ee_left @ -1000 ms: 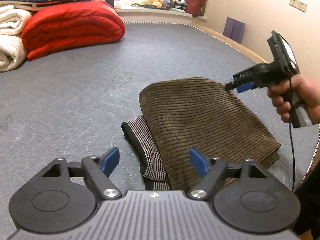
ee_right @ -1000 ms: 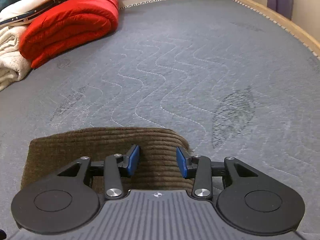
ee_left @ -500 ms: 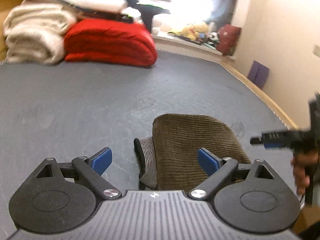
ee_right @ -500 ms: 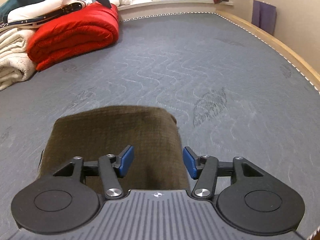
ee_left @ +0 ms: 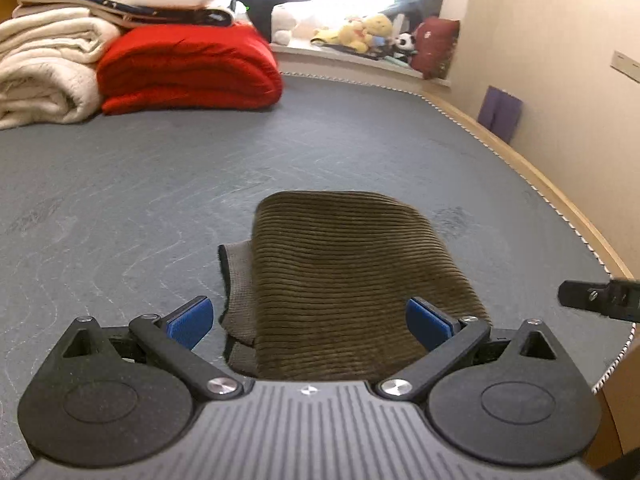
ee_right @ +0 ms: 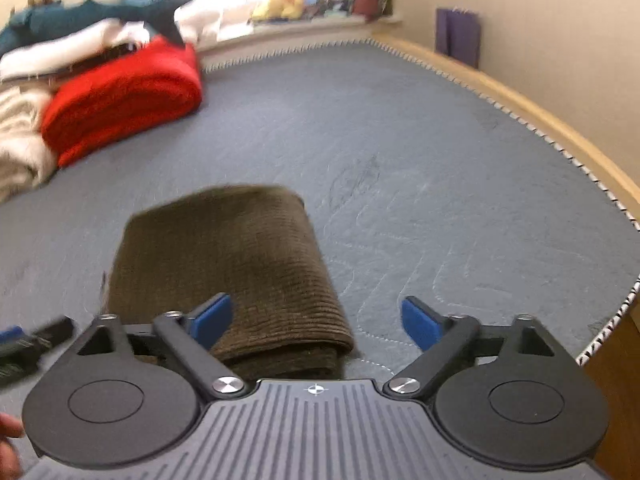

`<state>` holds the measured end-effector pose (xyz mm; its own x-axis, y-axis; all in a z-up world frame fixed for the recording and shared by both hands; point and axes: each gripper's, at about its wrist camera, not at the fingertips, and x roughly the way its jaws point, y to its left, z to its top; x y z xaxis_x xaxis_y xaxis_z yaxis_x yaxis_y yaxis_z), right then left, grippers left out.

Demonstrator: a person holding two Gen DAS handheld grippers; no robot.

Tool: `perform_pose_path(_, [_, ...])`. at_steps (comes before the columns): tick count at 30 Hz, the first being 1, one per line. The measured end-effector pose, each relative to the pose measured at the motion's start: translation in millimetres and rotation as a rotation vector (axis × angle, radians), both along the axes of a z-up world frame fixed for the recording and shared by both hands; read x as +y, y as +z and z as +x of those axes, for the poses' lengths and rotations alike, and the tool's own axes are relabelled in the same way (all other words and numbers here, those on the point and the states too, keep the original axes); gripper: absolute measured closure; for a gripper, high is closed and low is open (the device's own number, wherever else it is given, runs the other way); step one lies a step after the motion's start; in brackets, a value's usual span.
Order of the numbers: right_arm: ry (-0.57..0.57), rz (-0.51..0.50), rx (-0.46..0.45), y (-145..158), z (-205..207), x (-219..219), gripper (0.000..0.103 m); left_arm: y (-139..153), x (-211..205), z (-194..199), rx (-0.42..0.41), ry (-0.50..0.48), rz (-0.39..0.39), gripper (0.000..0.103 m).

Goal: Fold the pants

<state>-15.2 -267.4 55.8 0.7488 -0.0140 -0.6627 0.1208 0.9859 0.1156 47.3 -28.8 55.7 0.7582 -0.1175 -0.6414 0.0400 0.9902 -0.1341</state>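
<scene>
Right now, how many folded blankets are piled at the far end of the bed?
2 clear ones: a red blanket on the mattress, and a cream blanket left of it. Flatter bedding lies on top, and more may be hidden past the frame edge.

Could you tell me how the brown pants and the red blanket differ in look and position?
The pants are brown ribbed corduroy; the blanket is plain bright red. The pants lie as a low, flat fold; the blanket is a thick, rounded bundle. The pants sit alone near the grippers, nothing on them; the blanket lies far back beside cream blankets, with folded bedding on top. Both are folded and rest on the grey mattress.
</scene>
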Motion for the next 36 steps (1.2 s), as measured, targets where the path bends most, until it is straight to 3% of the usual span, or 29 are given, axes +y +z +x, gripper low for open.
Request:
perform_pose_path(5, [0.054,-0.120,0.009,-24,-14,20,0.006,-12,-7,-24,0.068,-0.023,-0.001,0.000])
perform_pose_path(10, [0.124,-0.195,0.103,-50,-11,30,0.007,-26,-20,-24,0.081,-0.054,0.088,0.000])
perform_pose_path(19, [0.104,-0.165,0.147,-58,8,32,0.007,-63,-11,11,0.184,0.025,0.069,0.000])
perform_pose_path(36, [0.097,-0.153,0.169,-63,18,36,0.007,-61,-9,13,0.180,0.034,0.038,0.000])
